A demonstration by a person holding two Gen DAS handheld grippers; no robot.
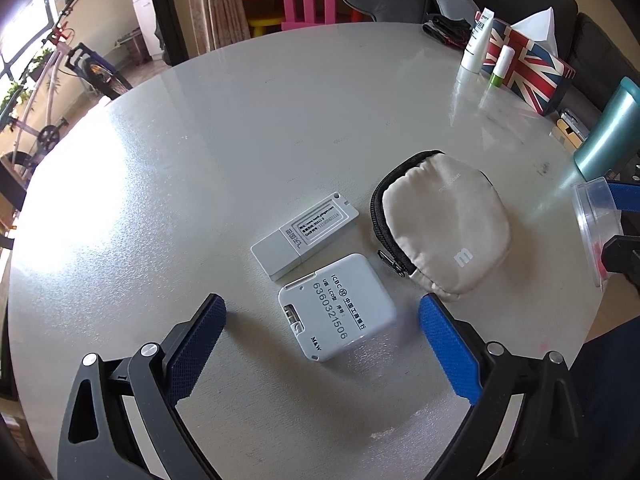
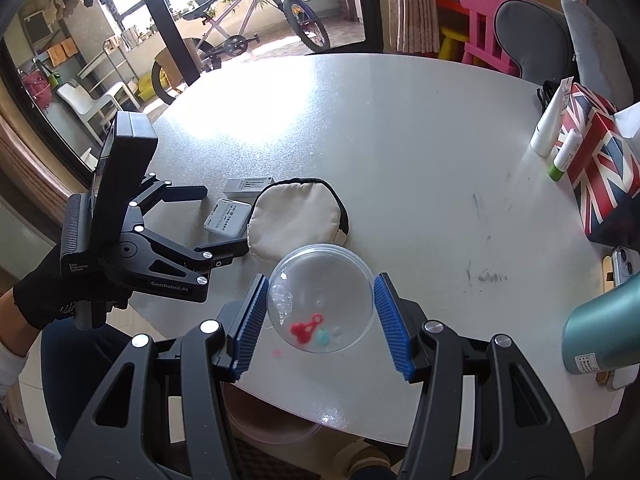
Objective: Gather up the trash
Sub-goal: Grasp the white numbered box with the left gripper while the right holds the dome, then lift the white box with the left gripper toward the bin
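At the lower centre of the right wrist view, the right gripper [image 2: 322, 316] clamps a clear round plastic capsule [image 2: 320, 296] between its blue ribbed pads; small red, teal and white bits lie inside it, and it sits over the near edge of the round pale grey table [image 2: 400, 140]. In the left wrist view the same capsule shows at the right edge of the frame.

The left gripper [image 1: 322, 320] stands wide, its jaws either side of a square white plastic bank token [image 1: 338, 308] and touching nothing. The token reads "ICBC", "6360321506" and "M&W", with Chinese characters. Just above it lies a white rectangular USB-style stick [image 1: 306, 236] whose label is too small to read. To the right, mid-frame, rests a beige fabric pouch with a black zipper [image 1: 440, 224], marked with a white "m".

In the right wrist view the body of the left gripper carries "GenRobot.AI" and "Data Acquisition System", and a black-gloved hand [image 2: 44, 300] holds it at the left edge. At the upper right of the left wrist view stands a Union Jack tissue box [image 1: 528, 68].
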